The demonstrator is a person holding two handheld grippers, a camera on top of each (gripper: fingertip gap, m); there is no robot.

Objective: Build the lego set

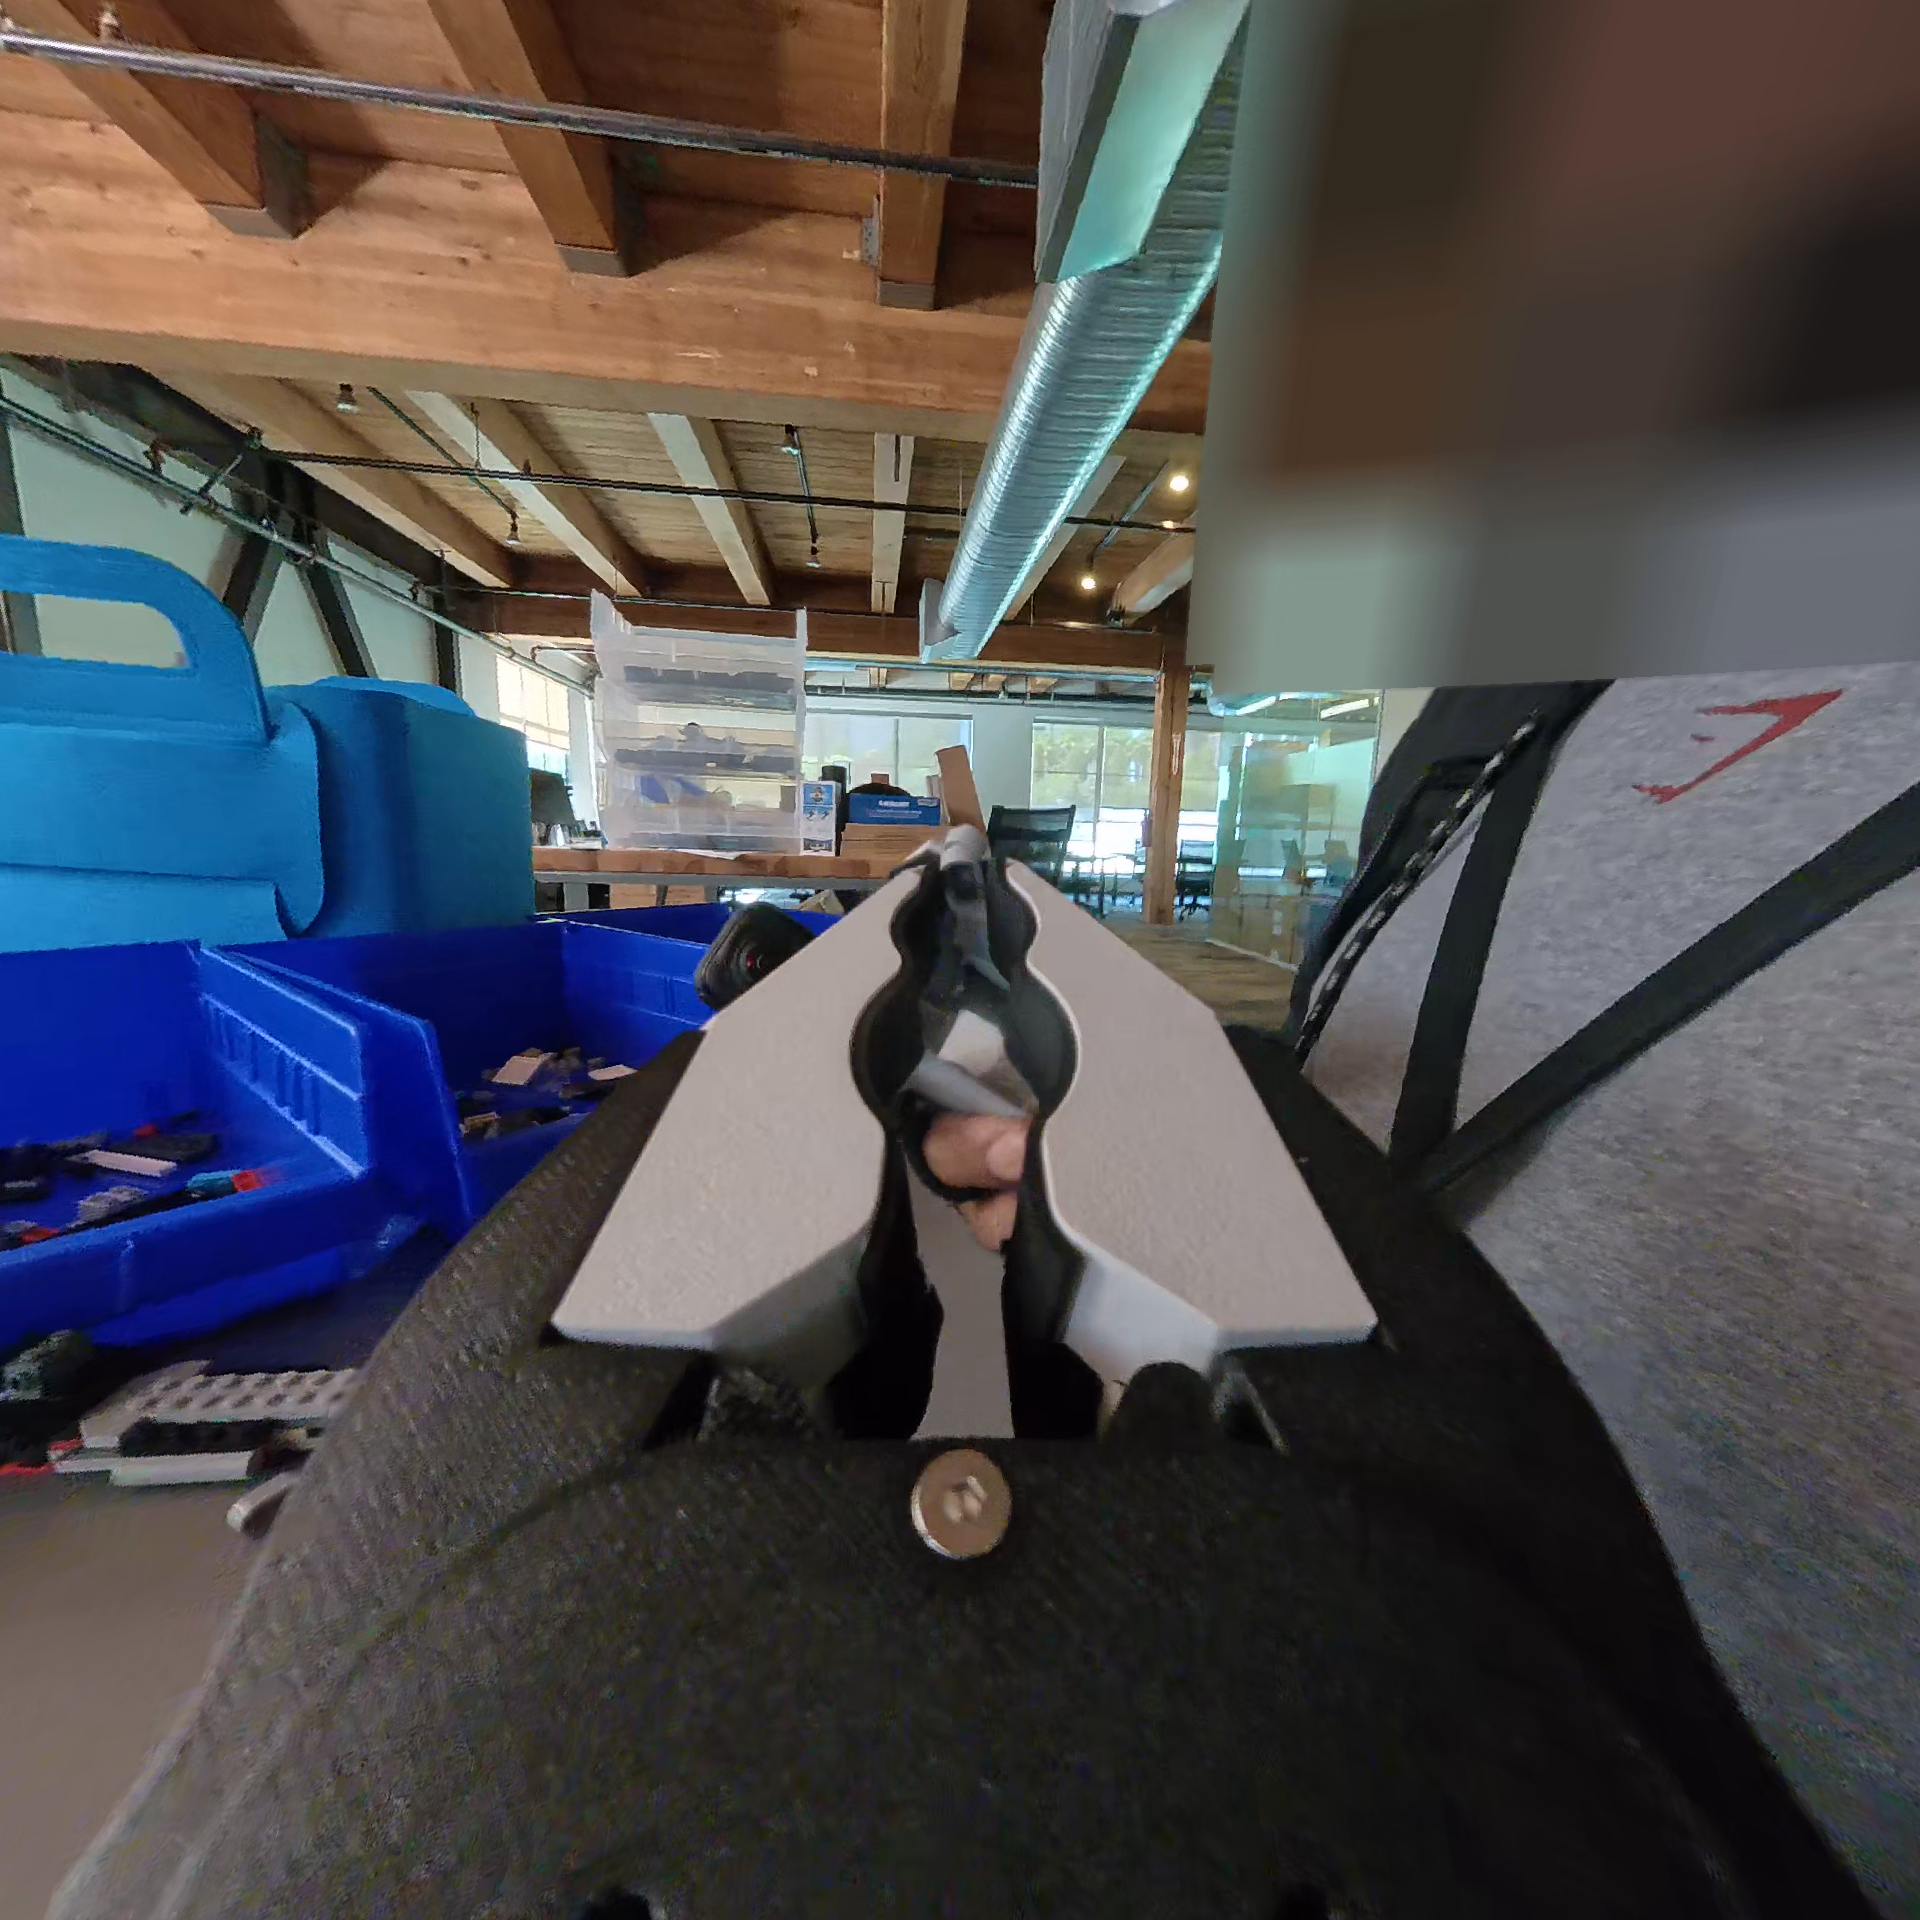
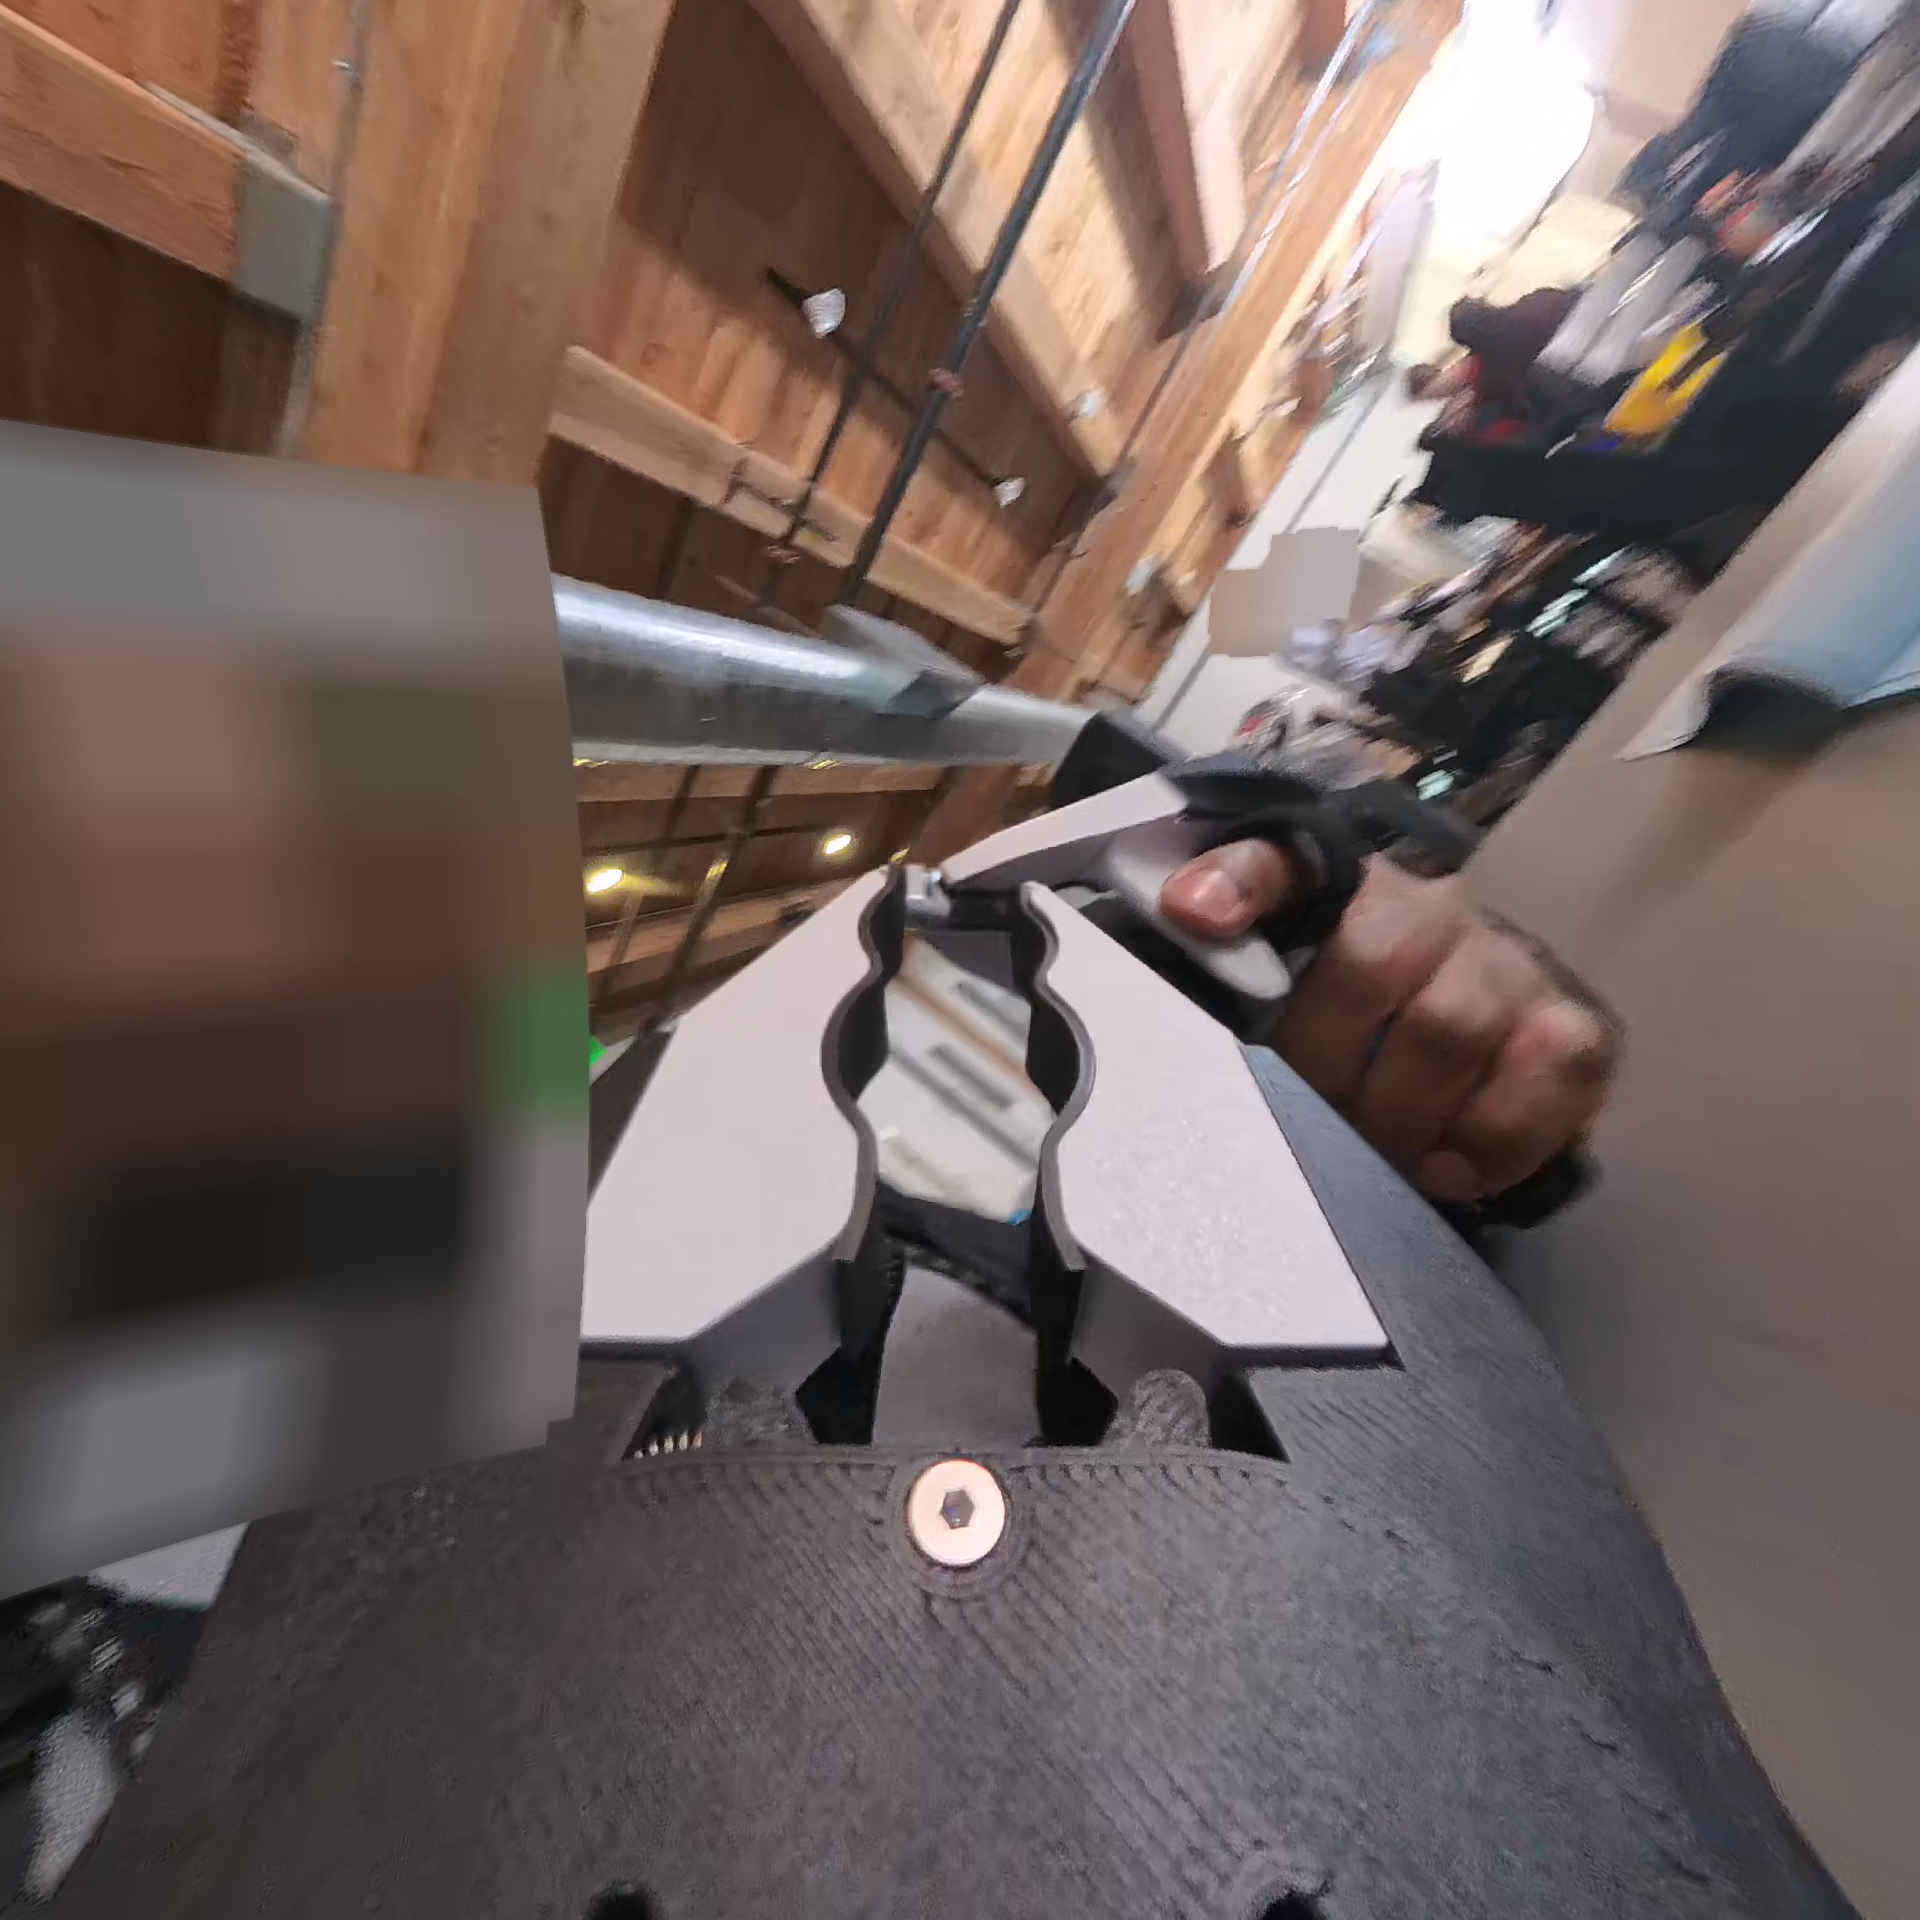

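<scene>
left wrist view: left hand-held gripper [image 1: 961, 868] raised off the desk, tips nearly together on a small grey piece (likely for mating) | blue bins [image 1: 312, 1049] of lego parts [image 1: 114, 1164] low left | right wrist view: right hand-held gripper [image 2: 961, 904] narrowly parted, empty, meeting the left's tip.

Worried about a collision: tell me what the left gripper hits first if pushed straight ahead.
The right gripper: the left gripper points at its tip and looks almost against it, though depth is unclear.

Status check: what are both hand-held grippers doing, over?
Left hand-held gripper shut on small grey piece. Right hand-held gripper meets it tip to tip, grip unclear. Blue bins off left.
</scene>
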